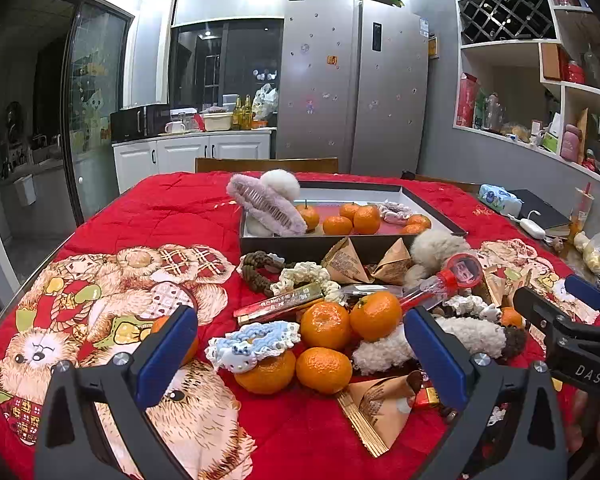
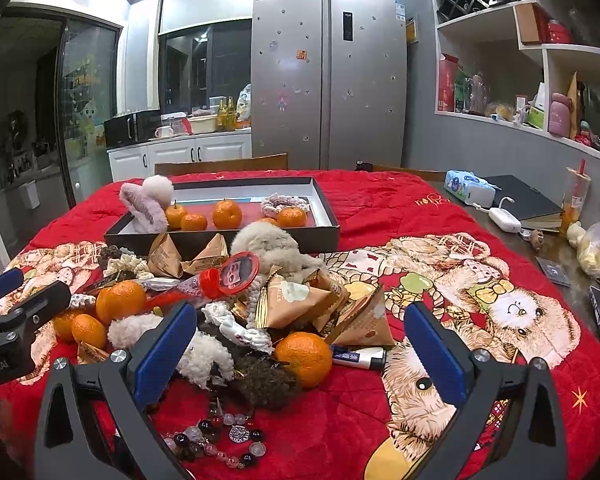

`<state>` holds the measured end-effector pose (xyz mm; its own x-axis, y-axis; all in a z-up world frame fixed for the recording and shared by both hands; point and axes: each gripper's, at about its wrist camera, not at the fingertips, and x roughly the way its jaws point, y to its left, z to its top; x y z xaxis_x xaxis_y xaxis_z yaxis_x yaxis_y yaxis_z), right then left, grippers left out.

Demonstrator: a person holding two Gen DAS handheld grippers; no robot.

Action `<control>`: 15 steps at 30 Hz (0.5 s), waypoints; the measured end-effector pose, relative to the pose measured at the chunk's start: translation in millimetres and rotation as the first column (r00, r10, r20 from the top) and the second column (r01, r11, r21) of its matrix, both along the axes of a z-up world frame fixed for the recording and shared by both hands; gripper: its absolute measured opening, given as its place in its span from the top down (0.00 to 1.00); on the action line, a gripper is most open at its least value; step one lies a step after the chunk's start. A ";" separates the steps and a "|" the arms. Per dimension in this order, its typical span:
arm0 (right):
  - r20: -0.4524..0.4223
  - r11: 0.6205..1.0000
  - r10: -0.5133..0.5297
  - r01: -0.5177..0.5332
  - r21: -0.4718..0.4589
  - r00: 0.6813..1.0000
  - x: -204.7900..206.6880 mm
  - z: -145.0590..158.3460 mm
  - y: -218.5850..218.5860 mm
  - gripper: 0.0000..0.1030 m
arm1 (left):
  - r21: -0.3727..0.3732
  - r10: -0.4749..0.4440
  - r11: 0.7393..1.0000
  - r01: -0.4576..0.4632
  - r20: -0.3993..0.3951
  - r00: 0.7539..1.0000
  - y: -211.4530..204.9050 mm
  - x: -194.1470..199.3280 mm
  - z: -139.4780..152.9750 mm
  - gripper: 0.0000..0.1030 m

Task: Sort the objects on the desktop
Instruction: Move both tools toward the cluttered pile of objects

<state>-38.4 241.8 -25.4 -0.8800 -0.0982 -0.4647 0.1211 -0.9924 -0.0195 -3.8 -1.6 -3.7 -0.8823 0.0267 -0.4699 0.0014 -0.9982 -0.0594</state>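
- Ahead of the left gripper (image 1: 300,364), whose jaws were spread wide and held nothing, a cluster of mandarins (image 1: 325,325) was seen lying on the red quilted tabletop (image 1: 172,208), almost centred between the two blue pads.
- Draped over the nearest mandarin, slightly left of that centre line, a blue-and-white crocheted scrunchie (image 1: 252,342) was noted; no clear long axis could be assigned to it, nor to the round fruit.
- Behind the pile, a dark shallow tray (image 1: 432,210) was seen already holding several mandarins and a fluffy hair claw (image 1: 266,208), its long side running across the view; it was judged to be the place for sorted items, straight forward from both grippers.
- To the right, the right gripper (image 2: 300,364) was likewise seen with jaws spread and empty, and a single mandarin (image 2: 305,358) lay between its pads, close in front.
- Just beside that fruit, a small white tube (image 2: 358,358) lay flat, its long axis running left to right across the jaw opening, cap end pointing right.
- For this lone mandarin the right hand was judged the nearer; for the cluster, the left.
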 end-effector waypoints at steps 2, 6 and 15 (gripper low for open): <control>0.001 1.000 0.000 0.000 -0.002 1.000 0.1 0.0 0.1 0.00 | 0.007 0.000 1.000 0.000 0.008 1.000 -0.9 -1.6 -0.9 0.00; 0.006 1.000 -0.001 0.001 -0.005 1.000 -0.9 -0.1 0.6 0.00 | 0.024 0.009 1.000 -0.010 0.024 1.000 -4.1 -4.6 -3.2 0.00; -0.008 1.000 0.015 -0.015 -0.001 1.000 2.1 0.5 -0.9 0.00 | 0.041 0.008 0.999 -0.010 0.058 0.998 -6.6 -6.5 -7.5 0.00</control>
<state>-36.3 240.9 -24.9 -0.8822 -0.1124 -0.4573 0.1361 -0.9905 -0.0192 -10.3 -8.2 -11.2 -0.8538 0.0394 -0.5191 0.0151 -0.9948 -0.1003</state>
